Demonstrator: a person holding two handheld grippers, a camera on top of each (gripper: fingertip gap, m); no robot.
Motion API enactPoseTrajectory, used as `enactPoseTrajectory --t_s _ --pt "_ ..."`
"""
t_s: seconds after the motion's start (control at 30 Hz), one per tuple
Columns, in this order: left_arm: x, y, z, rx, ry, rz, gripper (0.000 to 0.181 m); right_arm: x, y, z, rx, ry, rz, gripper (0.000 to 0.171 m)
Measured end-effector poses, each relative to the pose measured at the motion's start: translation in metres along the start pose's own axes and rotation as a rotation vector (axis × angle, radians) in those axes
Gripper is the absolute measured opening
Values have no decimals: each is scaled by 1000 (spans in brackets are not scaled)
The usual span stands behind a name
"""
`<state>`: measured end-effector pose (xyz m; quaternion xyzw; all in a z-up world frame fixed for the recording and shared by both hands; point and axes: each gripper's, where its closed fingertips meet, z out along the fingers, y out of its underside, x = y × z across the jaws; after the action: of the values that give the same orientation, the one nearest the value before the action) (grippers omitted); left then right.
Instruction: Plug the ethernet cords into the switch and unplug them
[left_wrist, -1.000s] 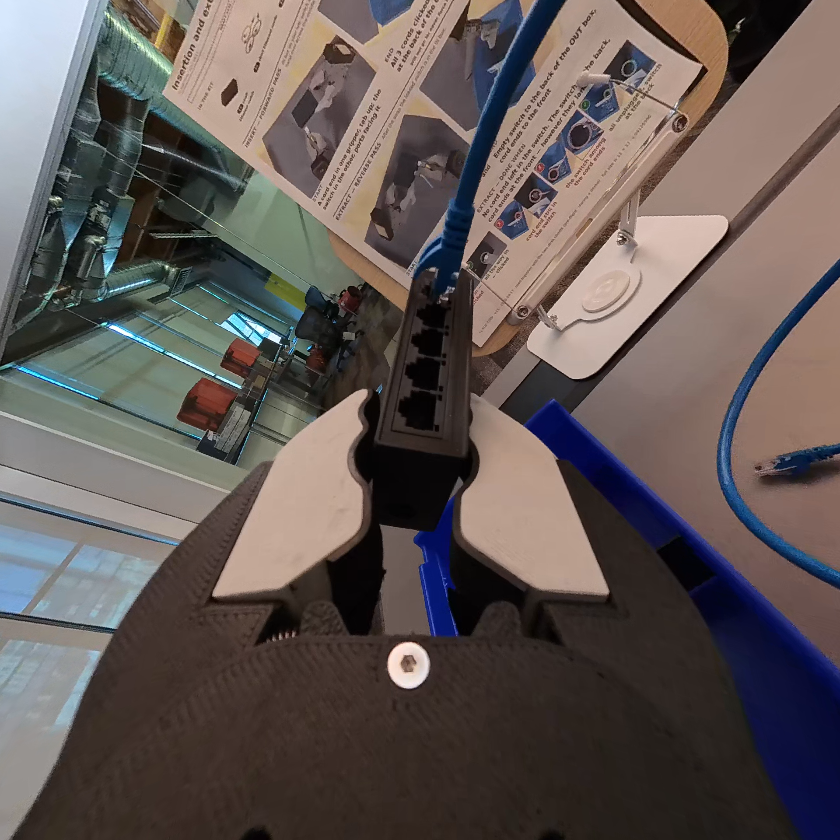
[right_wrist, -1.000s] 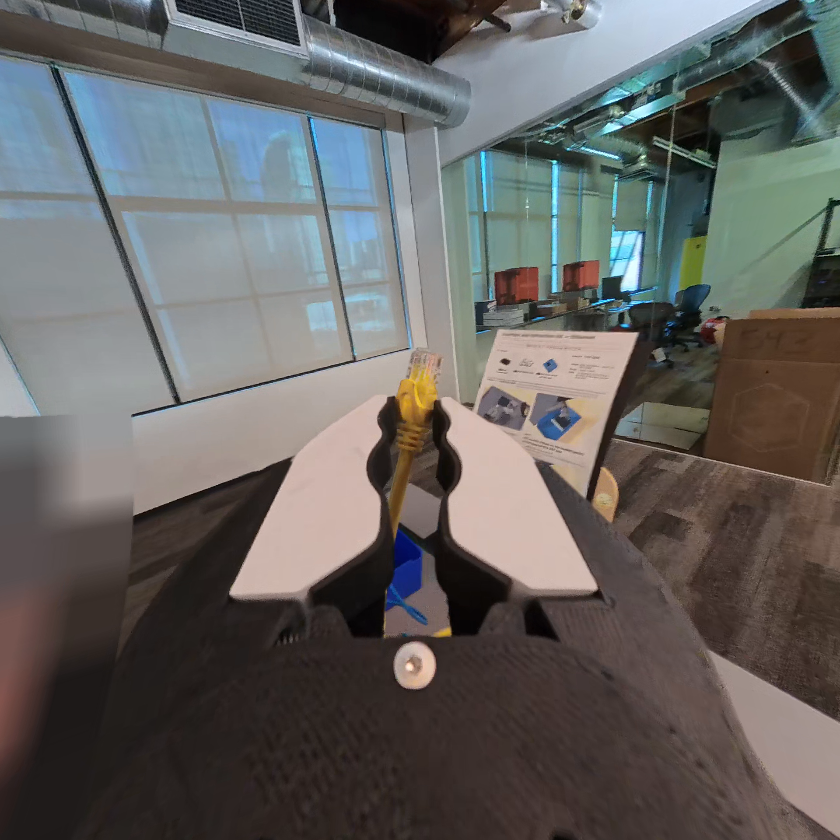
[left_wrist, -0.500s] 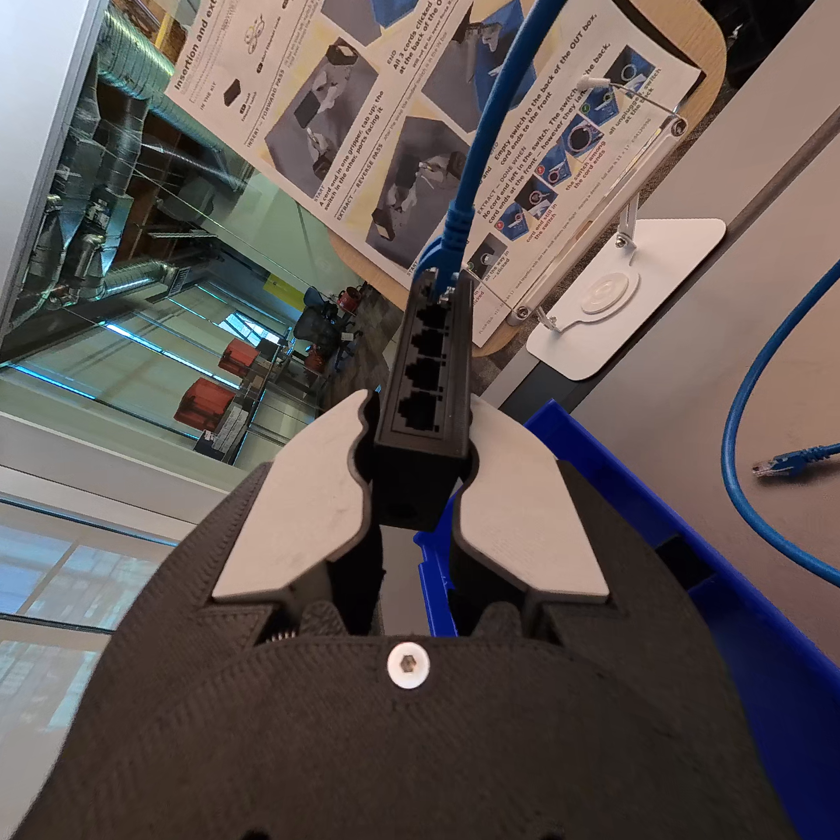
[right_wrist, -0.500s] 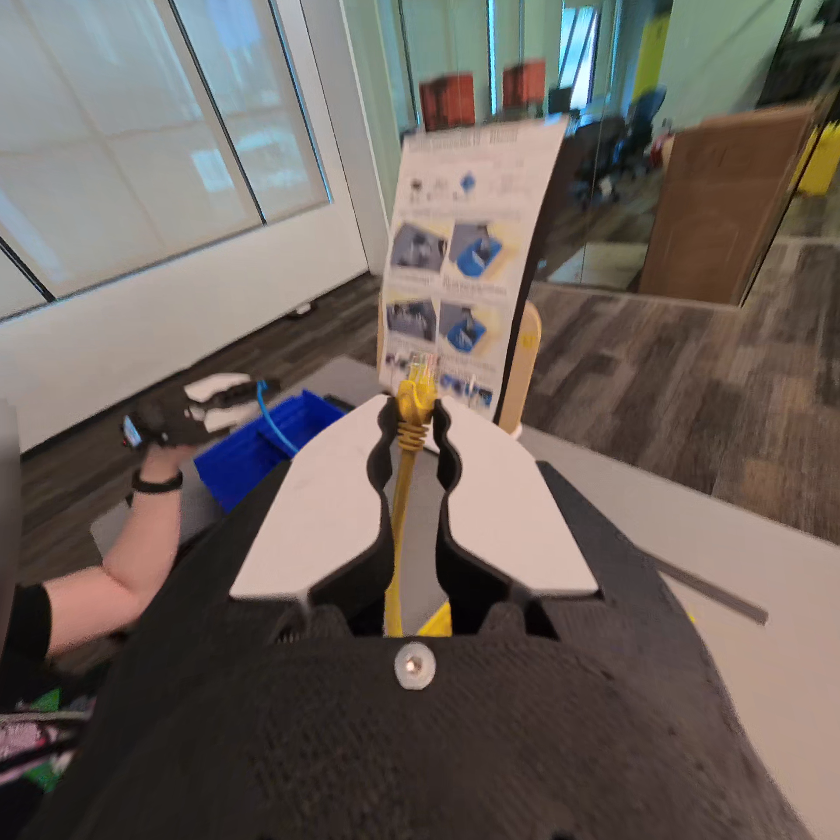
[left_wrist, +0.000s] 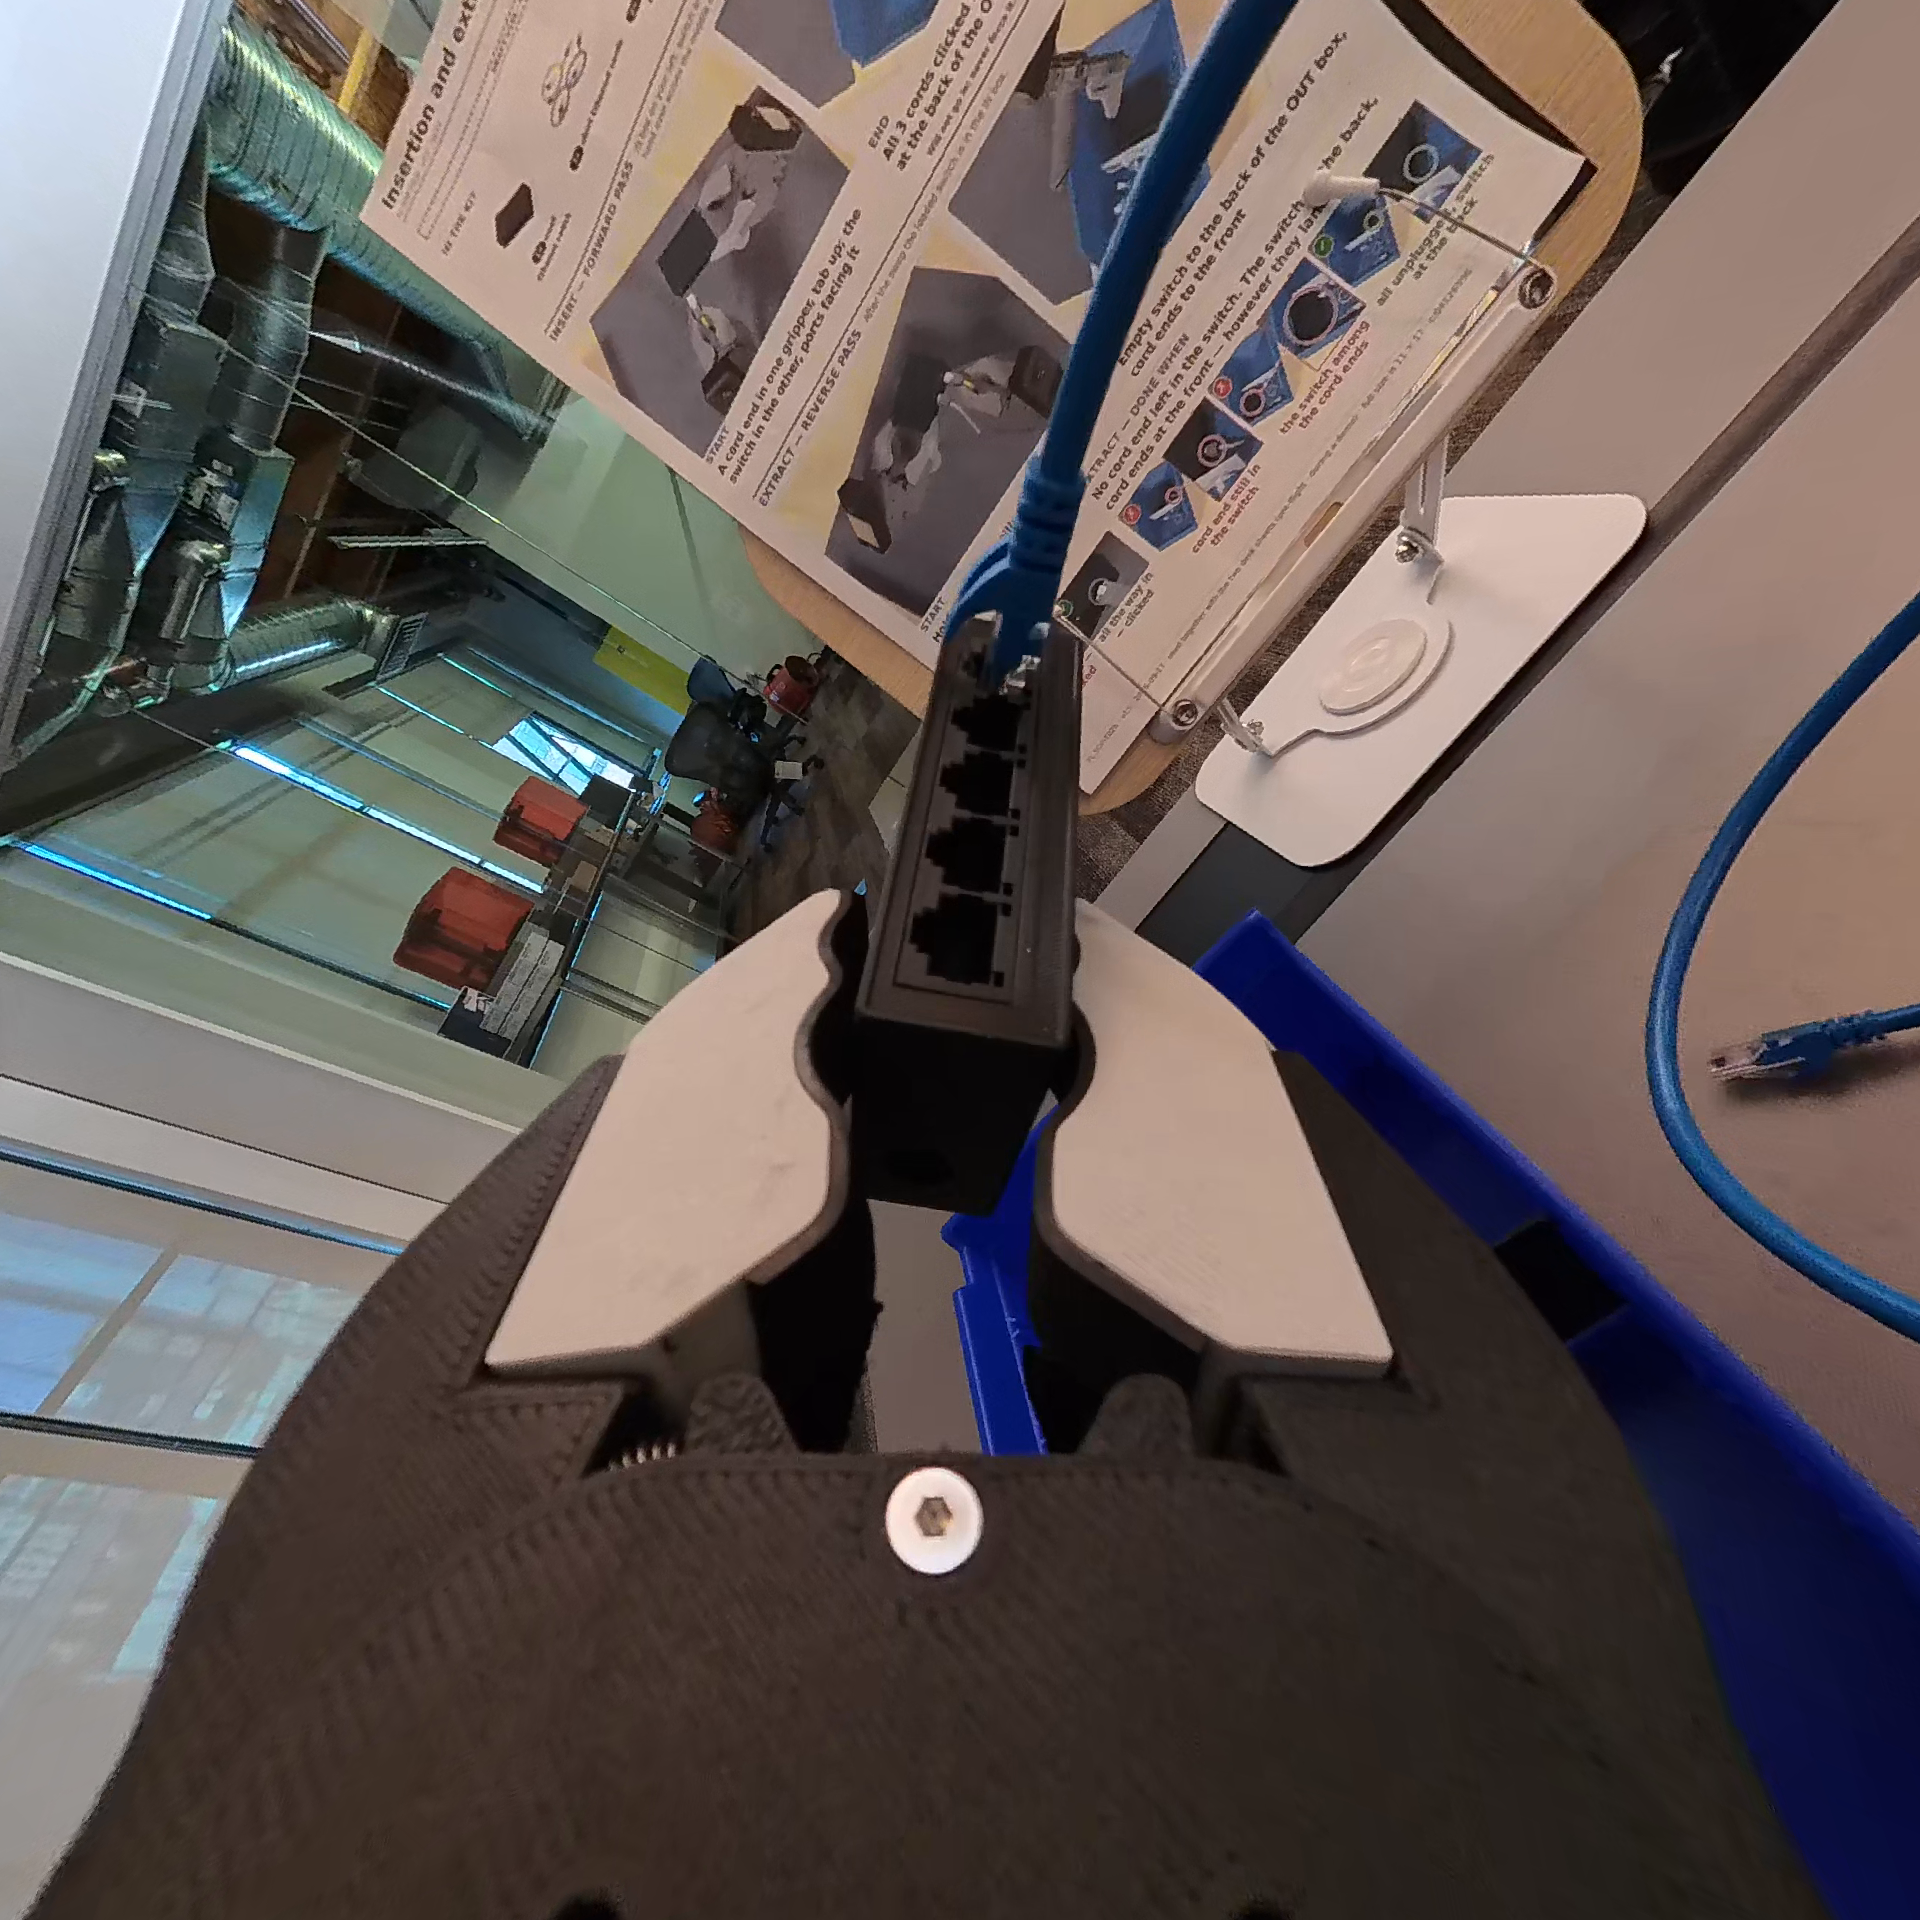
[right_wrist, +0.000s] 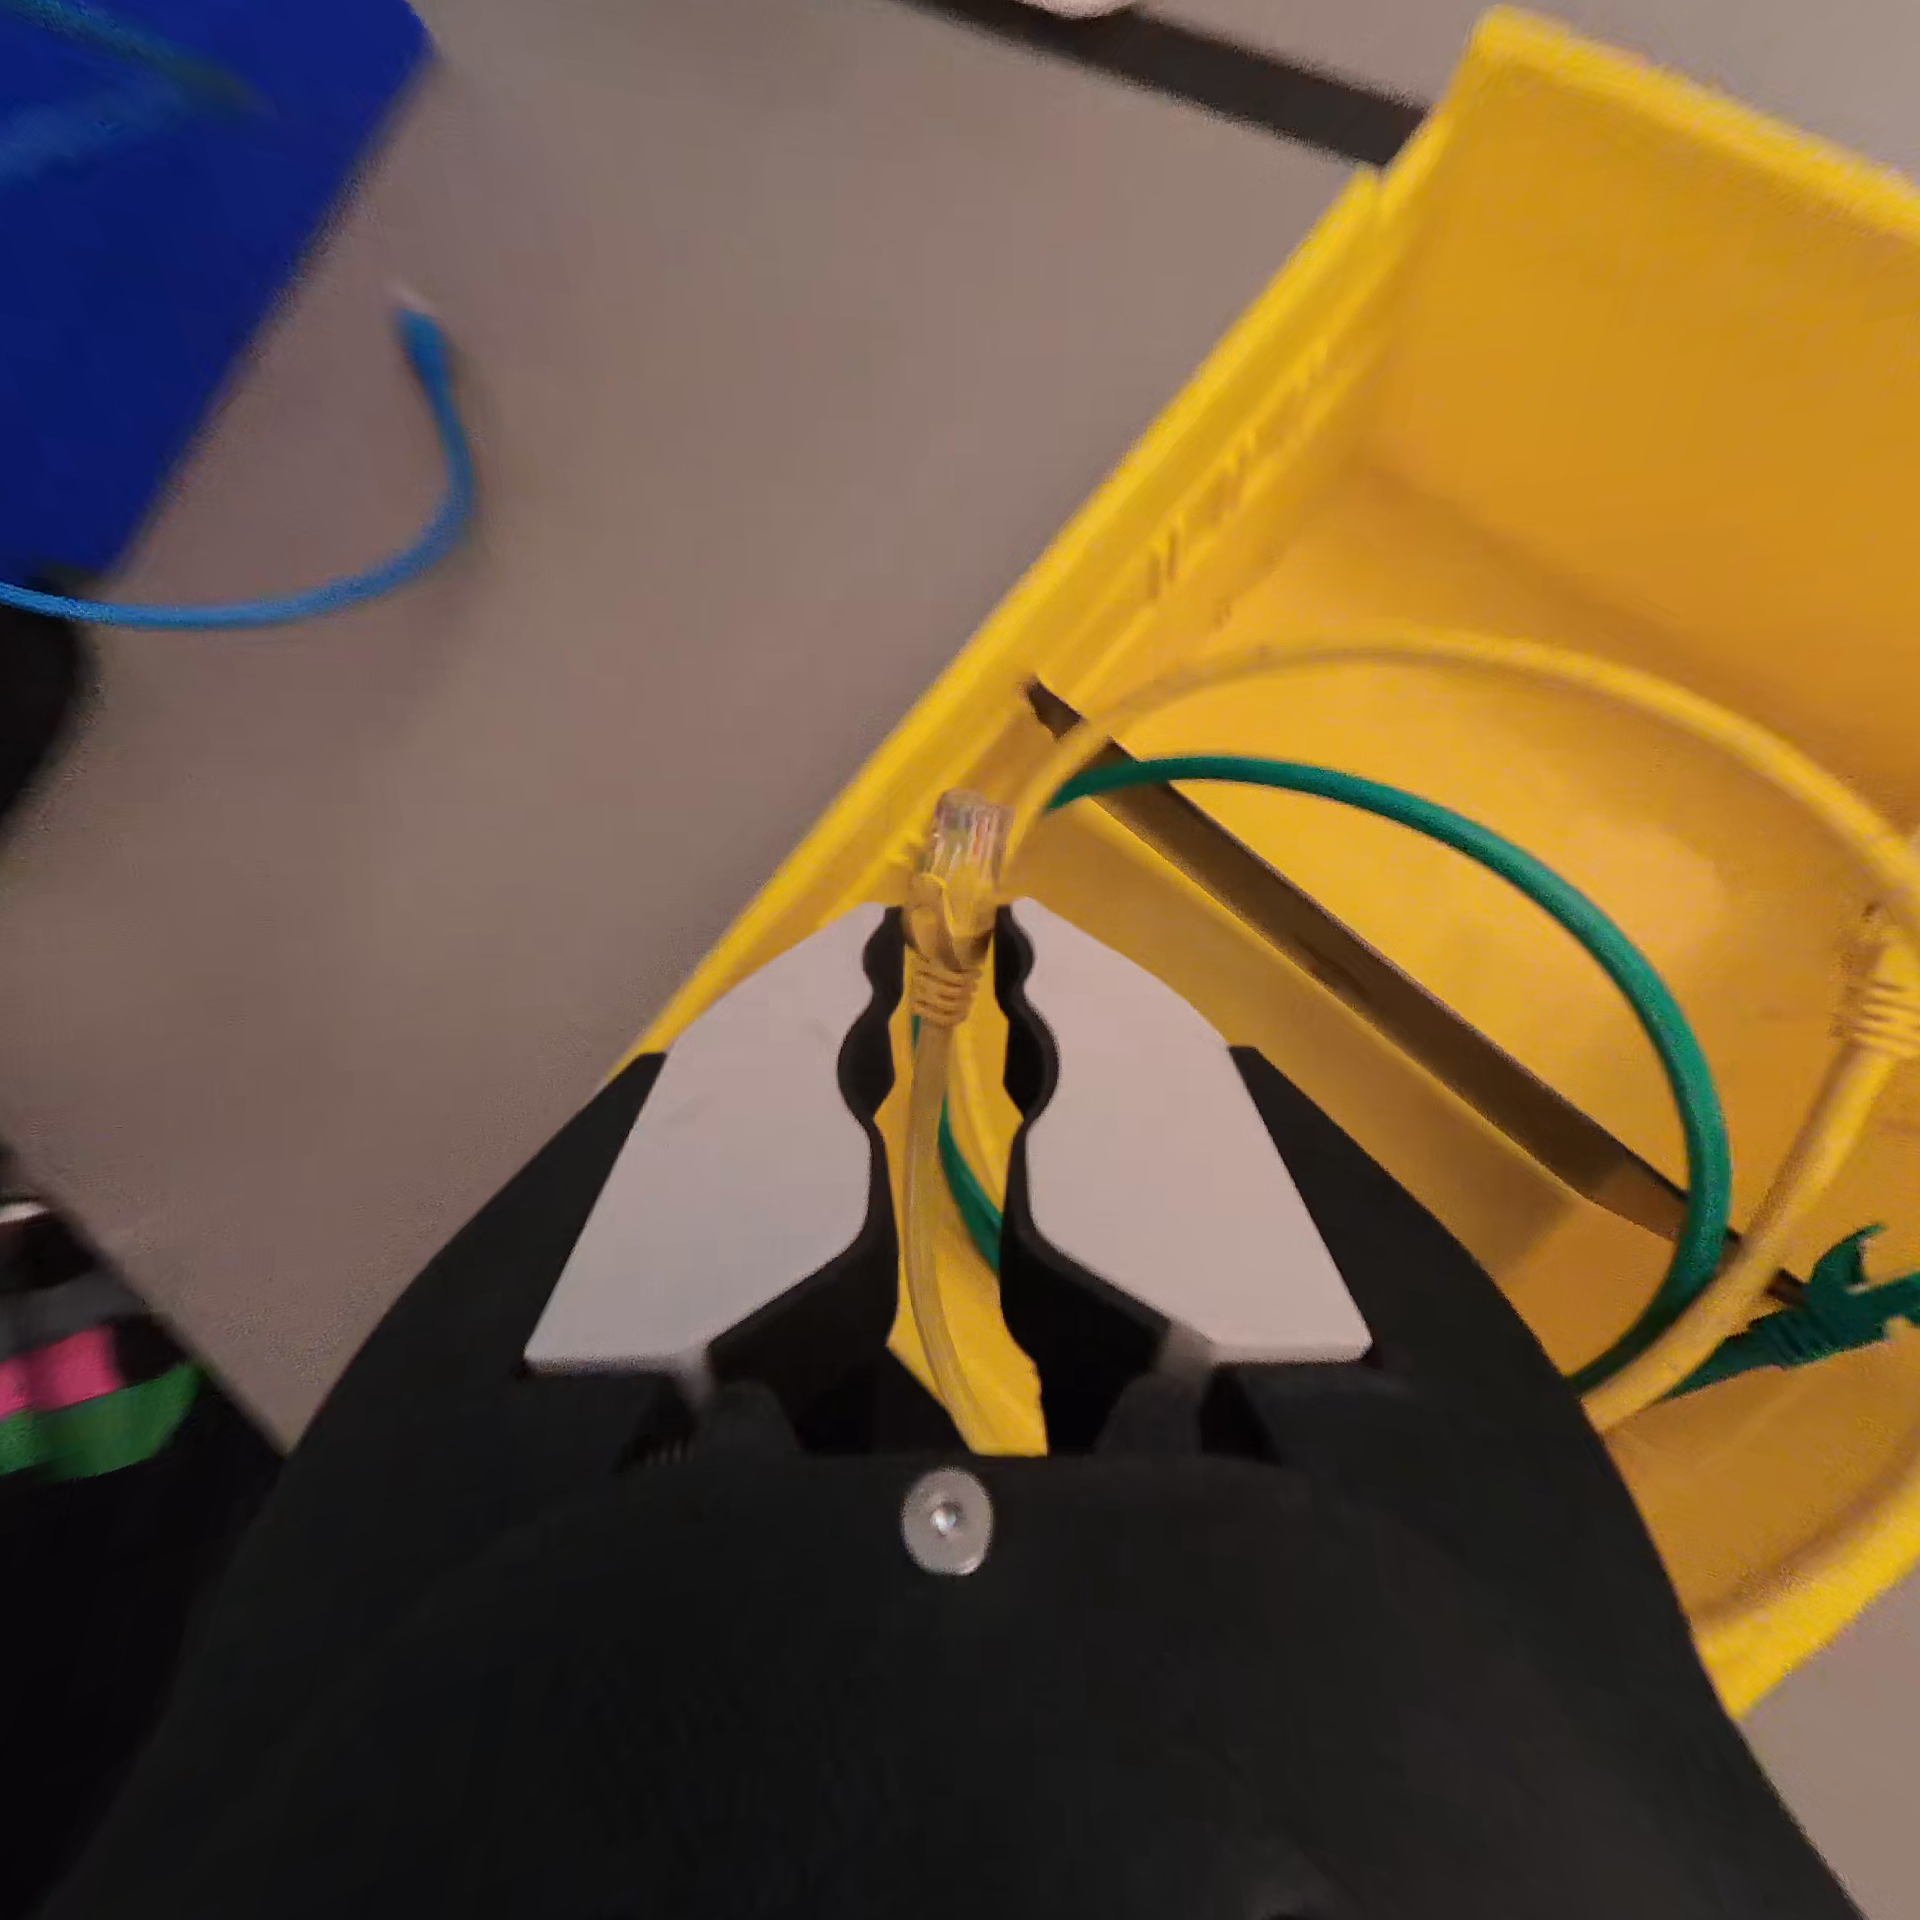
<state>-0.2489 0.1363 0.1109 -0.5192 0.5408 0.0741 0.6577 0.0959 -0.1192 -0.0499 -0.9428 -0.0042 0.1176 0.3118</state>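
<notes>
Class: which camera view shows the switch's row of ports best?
The left wrist view. The left gripper clamps the black switch with its ports facing the camera, the blue cord plugged into the far end. The right wrist view shows no switch.

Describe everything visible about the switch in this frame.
The switch is a small black box, plastic by its look, with a row of ports along one face. The left tool clamps its near end, so it juts away from the camera. A blue cord is plugged in at the far end; four nearer ports are empty.

Four near switch (left_wrist: 971, 935) ports open, blue cord (left_wrist: 1117, 301) filling the far one, blue bin (left_wrist: 1455, 1174) just beside
</notes>
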Motion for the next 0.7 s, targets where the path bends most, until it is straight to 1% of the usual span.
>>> enactPoseTrajectory --t_s 0.07,0.13,0.2,0.27,0.3,0.33,0.37,0.4,0.43,0.5,0.53,0.6,0.67,0.7 --pt "1 0 0 -2 3 4 32 2 14 20 -32 9 -40 21" --pt "2 0 1 -5 4 9 31 -4 18 25 -50 -20 -103 33" --pt "2 -1 1 -6 6 12 31 -6 8 12 -7 -9 -182 33" --pt "3 -1 1 -6 5 14 31 -5 -9 -11 75 7 -254 33" --pt "3 -1 1 -7 5 15 31 2 -20 -24 124 47 -302 34" --pt "3 -1 1 -7 6 16 31 14 -31 -37 175 125 -356 36" --pt "4 -1 2 -7 6 19 31 32 -42 -51 224 217 -392 41" --pt "4 -1 2 -9 8 21 31 51 -48 -63 250 305 -397 43" --pt "5 -1 2 -10 10 24 31 70 -48 -70 239 371 -392 45" --pt "7 -1 3 -14 12 30 32 103 -31 -69 121 433 -342 55" --pt "7 -1 3 -15 12 32 32 113 -17 -63 38 435 -312 55" --pt "7 -1 4 -16 13 32 32 130 11 -55 -122 489 -287 37" --pt "8 0 5 -20 15 32 32 136 28 -49 -210 530 -302 8" --pt "8 0 5 -23 15 34 32 132 34 -46 -233 516 -289 7"
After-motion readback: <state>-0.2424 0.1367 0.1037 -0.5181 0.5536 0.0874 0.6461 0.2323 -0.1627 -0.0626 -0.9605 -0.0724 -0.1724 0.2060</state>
